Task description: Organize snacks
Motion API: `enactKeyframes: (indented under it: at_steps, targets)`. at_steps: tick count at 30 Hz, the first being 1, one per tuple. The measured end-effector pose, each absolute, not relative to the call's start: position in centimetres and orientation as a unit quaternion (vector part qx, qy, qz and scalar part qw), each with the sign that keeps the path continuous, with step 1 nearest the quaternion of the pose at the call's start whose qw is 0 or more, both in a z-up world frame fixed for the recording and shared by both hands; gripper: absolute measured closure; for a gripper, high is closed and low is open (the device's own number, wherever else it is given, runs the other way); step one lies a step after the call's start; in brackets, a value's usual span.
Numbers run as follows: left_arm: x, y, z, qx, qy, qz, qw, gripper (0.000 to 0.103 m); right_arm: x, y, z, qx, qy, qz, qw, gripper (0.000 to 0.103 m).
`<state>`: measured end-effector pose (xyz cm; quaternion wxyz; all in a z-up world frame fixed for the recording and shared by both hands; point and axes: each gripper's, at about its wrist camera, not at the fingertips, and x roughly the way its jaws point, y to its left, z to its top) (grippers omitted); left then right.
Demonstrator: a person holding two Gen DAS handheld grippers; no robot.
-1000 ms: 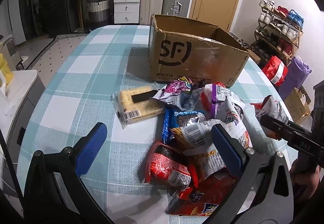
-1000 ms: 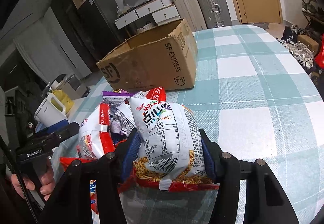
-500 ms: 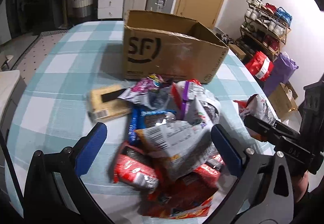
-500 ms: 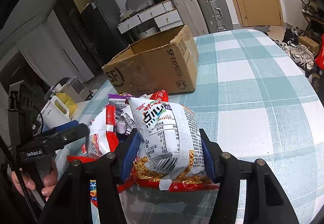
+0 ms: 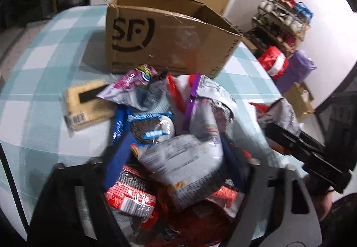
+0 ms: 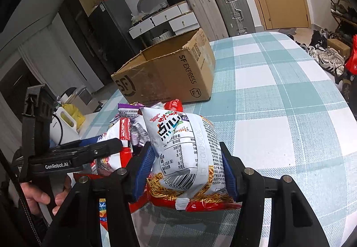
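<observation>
A pile of snack bags lies on the checked table in front of an open SF cardboard box (image 5: 169, 37), also in the right wrist view (image 6: 169, 75). My left gripper (image 5: 176, 157) has closed on a silver-grey snack bag (image 5: 185, 157) on top of the pile. My right gripper (image 6: 185, 169) is shut on a white noodle-snack bag (image 6: 185, 146) and holds it above the table. In the left wrist view that gripper and bag (image 5: 283, 113) are at the right. A blue cookie pack (image 5: 147, 128) and a yellow wafer pack (image 5: 87, 106) lie left of the pile.
The table (image 6: 279, 113) extends to the right of the pile in teal and white checks. Suitcases (image 6: 232, 10) and drawers stand behind the box. A shoe rack (image 5: 283, 15) and bags stand by the right wall. A white kettle (image 6: 64, 124) sits at the left.
My left gripper moved forward into the pile and its fingers closed from wide open onto the silver-grey bag. My right gripper kept holding the noodle bag, almost still.
</observation>
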<state>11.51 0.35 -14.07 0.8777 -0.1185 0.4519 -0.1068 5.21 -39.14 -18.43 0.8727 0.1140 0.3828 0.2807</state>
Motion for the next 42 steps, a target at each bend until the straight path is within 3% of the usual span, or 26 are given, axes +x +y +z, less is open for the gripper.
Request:
enactKeyframes:
  at_steps: [16, 42]
  targets:
    - [10.7, 0.6, -13.7, -0.133, 0.44, -0.137, 0.878, 0.049, 4.5, -38.2, -16.7, 0.104, 0.37, 0.286, 0.878, 0.046]
    - [13.0, 4.6, -1.1, -0.115, 0.353, -0.141, 0.918, 0.049, 7.4, -33.7, -8.7, 0.085, 0.314, 0.363, 0.873, 0.046]
